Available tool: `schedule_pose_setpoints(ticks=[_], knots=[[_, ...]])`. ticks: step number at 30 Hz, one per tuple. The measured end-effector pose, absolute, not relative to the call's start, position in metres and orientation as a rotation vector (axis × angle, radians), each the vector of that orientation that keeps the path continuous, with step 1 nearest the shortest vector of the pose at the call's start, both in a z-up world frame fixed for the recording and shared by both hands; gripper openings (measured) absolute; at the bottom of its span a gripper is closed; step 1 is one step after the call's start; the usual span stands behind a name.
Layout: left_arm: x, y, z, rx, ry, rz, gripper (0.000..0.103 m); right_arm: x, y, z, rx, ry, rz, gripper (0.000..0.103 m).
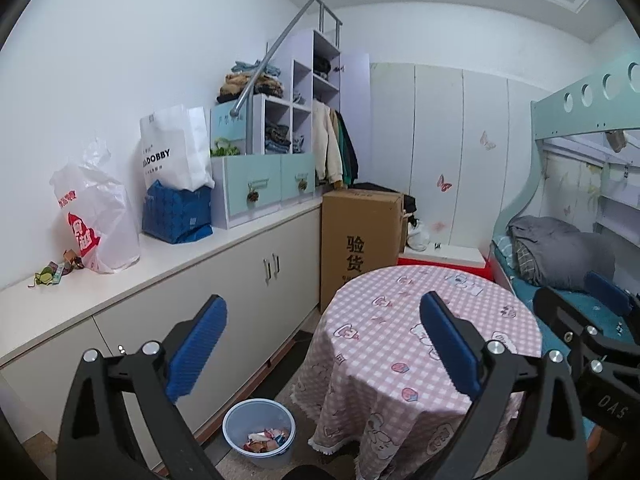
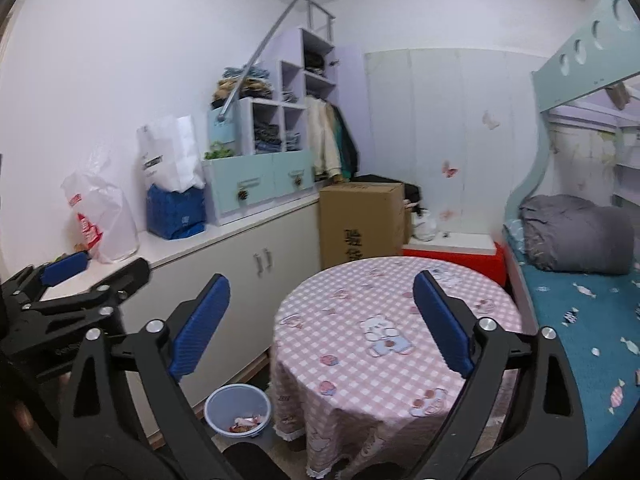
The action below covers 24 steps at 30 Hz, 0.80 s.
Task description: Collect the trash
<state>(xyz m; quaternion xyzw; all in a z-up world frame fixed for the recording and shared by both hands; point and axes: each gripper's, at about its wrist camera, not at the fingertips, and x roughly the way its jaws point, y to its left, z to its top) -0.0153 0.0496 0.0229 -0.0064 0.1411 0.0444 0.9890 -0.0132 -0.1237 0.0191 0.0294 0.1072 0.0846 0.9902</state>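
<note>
In the room, two empty tools [image 1: 322, 344] [image 2: 320, 324]

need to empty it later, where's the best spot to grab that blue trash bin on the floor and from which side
Probably the top rim of the blue trash bin, from above. It stands upright and open on the floor, wrappers only at the bottom, so one finger can go inside the thin wall. Take the rim on the side away from the round table, whose cloth hangs close beside it.

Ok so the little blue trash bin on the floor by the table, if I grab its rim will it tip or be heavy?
The trash bin looks like thin translucent plastic, so the rim may flex under a pinch. Only a few wrappers lie at the bottom, so it is probably light and could slide or tip if nudged.
</note>
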Motion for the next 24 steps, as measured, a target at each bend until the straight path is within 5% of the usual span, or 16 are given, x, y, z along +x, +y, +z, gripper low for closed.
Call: schedule_pose_setpoints(ticks=[24], knots=[[-0.047, 0.027, 0.038, 0.026, 0.234, 0.06, 0.096, -0.049, -0.133, 0.028, 0.041, 0.16, 0.141, 0.095]])
